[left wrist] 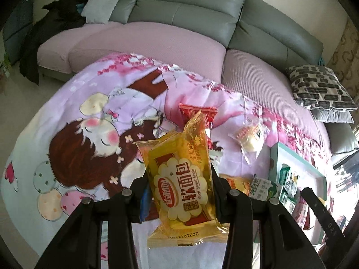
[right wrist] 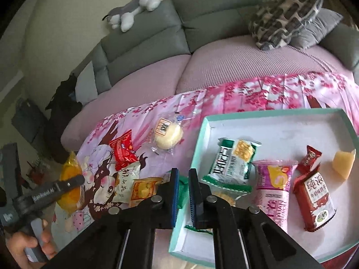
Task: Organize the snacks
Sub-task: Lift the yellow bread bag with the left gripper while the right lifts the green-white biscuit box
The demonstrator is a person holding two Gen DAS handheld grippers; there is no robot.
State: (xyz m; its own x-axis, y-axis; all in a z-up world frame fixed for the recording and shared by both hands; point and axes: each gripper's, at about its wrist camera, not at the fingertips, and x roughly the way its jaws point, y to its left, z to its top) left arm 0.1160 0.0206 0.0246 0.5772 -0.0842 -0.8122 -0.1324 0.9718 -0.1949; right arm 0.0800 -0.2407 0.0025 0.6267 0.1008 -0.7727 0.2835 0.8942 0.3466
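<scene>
Yellow bread packet [left wrist: 179, 179] clamped in left tool [left wrist: 179, 192]; right tool [right wrist: 184, 192] closed, empty

Two grippers: the left gripper [left wrist: 179, 179] and the right gripper [right wrist: 184, 192]. One teal box [right wrist: 202, 134] holds six snacks, counting the green packet [right wrist: 233, 161]. Four more lie loose on the cloth, among them one round bun [right wrist: 167, 137]. One yellow bread packet [left wrist: 181, 183] hangs in the left jaws. One plush toy [right wrist: 134, 6].
</scene>
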